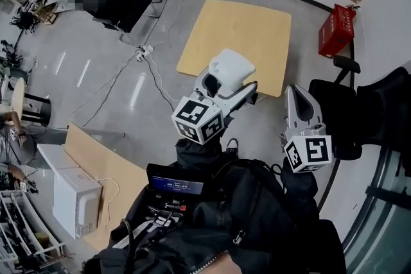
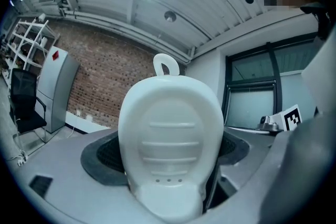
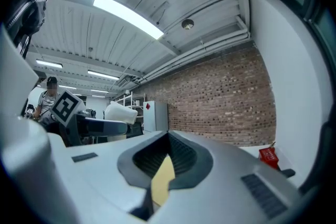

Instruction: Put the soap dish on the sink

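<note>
A white plastic soap dish (image 1: 231,67) with a ribbed inside and a small hanging loop is clamped upright in my left gripper (image 1: 230,88), held in the air above the near edge of a wooden table (image 1: 257,22). In the left gripper view the soap dish (image 2: 170,144) fills the space between the jaws and points up toward the ceiling. My right gripper (image 1: 297,94) hangs to the right of it, jaws together and holding nothing. In the right gripper view only a thin sliver of the table shows between the jaws of the right gripper (image 3: 164,168). No sink is in view.
A red box (image 1: 336,31) stands by the far wall on the right, with black chairs (image 1: 337,112) near it. A white appliance (image 1: 76,202) sits on a low board at the lower left. Cables (image 1: 144,54) run across the grey floor.
</note>
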`<state>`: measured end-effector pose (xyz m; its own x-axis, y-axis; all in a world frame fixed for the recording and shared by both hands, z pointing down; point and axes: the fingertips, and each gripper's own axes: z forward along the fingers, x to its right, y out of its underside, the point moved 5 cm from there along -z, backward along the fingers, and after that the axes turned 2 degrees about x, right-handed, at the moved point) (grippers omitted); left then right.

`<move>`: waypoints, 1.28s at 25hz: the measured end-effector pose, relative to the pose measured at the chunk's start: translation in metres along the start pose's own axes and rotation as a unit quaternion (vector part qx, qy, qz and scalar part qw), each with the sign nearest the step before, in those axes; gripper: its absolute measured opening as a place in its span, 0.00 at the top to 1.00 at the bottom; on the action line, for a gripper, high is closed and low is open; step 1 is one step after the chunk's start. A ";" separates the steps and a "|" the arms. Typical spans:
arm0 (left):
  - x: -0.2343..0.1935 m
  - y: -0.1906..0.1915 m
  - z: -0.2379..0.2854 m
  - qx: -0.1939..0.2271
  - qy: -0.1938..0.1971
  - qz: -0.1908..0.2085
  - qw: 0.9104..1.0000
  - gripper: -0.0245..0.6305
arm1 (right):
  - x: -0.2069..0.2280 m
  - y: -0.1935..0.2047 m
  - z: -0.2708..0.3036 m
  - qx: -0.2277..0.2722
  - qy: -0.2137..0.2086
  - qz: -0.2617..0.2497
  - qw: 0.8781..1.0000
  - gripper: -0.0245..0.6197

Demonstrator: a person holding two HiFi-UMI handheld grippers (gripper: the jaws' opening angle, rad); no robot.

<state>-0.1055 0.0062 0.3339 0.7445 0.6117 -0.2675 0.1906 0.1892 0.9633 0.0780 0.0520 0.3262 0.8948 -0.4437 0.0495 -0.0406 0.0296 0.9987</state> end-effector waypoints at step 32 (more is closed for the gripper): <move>-0.100 0.013 0.076 -0.046 -0.032 -0.013 0.998 0.22 | 0.030 0.011 0.123 -0.027 -0.026 0.005 0.999 0.95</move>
<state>-0.1290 -0.1113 0.3752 0.7805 0.5557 -0.2865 0.1524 0.2752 0.9492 0.0498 -0.0712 0.3399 0.8697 -0.4897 0.0616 -0.0245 0.0818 0.9963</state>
